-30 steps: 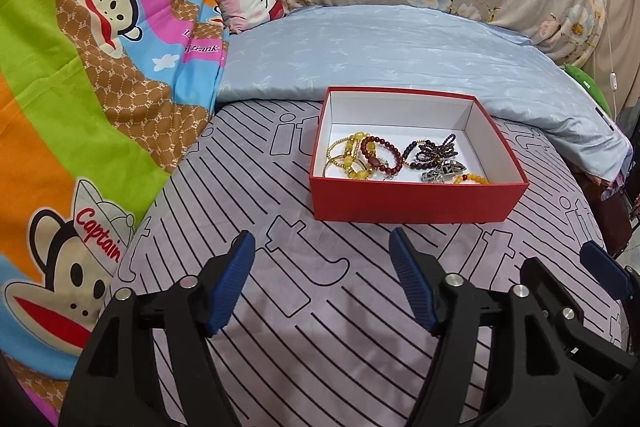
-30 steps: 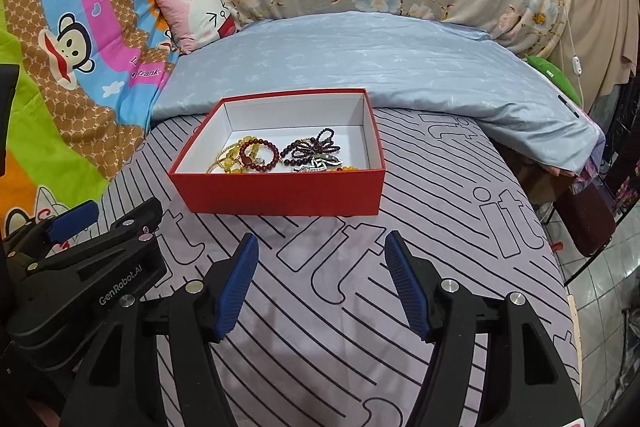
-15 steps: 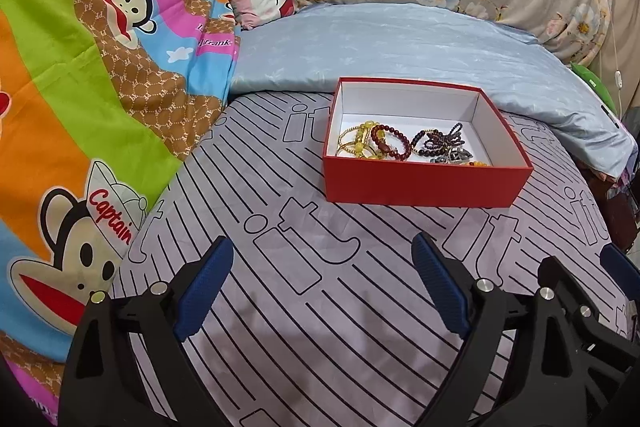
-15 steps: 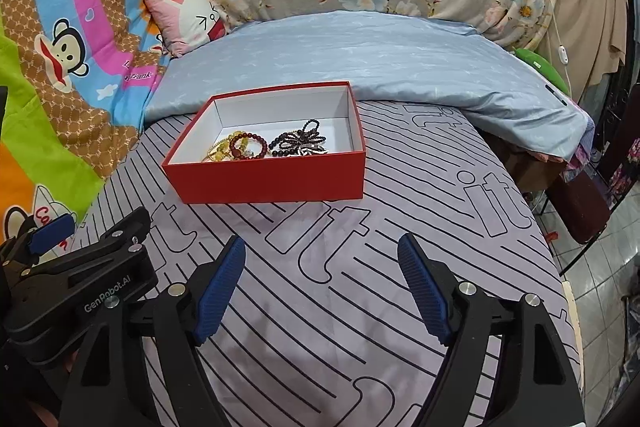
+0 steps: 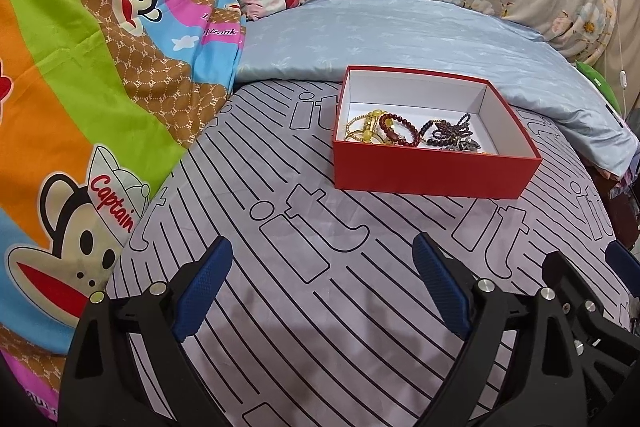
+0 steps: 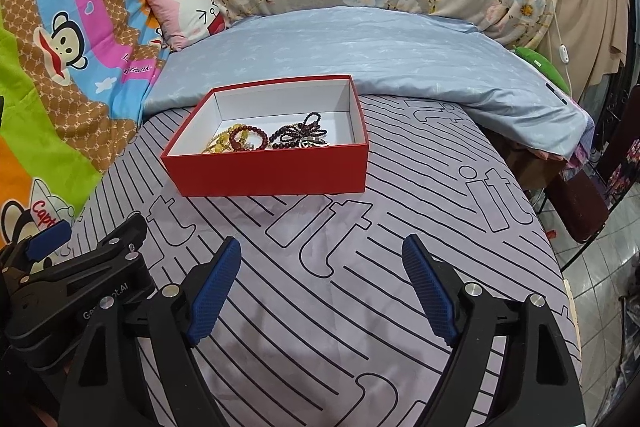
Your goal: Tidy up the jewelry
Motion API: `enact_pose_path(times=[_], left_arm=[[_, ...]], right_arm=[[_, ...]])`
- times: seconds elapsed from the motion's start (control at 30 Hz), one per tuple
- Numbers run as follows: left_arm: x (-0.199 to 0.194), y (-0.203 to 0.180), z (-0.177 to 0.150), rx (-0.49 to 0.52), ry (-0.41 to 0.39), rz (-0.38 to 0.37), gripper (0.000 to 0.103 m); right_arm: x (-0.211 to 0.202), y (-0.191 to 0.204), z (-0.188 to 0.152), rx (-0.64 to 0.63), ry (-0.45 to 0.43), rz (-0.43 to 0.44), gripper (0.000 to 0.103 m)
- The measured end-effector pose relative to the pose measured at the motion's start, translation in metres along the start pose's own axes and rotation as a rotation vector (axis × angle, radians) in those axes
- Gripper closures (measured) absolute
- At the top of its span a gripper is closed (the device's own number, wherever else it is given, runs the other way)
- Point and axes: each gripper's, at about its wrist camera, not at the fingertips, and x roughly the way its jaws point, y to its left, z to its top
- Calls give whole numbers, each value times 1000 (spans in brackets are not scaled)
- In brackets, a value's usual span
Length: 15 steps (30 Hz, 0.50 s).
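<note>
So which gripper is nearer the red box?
Roughly level, neither clearly nearer. Left gripper sits short of the red box, which lies ahead to its right; right gripper has it ahead, slightly left.

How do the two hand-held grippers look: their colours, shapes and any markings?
Both, the left hand-held gripper and right hand-held gripper, have black angular plastic frames with silver screws and blue textured fingers. White lettering, partly readable, marks the left one's body. No cables or sleeves show.

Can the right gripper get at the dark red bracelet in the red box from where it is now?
Probably yes. The right gripper is open and holds nothing, the box has no lid, and only bare sheet lies between. The bracelet rests against the yellow beads, so these may get caught too.
</note>
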Motion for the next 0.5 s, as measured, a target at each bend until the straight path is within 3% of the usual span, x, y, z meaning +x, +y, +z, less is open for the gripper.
enact_pose_path(times=[0.5], left_arm=[[1,2,4,-6,-7,8,16]], right_arm=[[2,-2,2,12,2,12,23]])
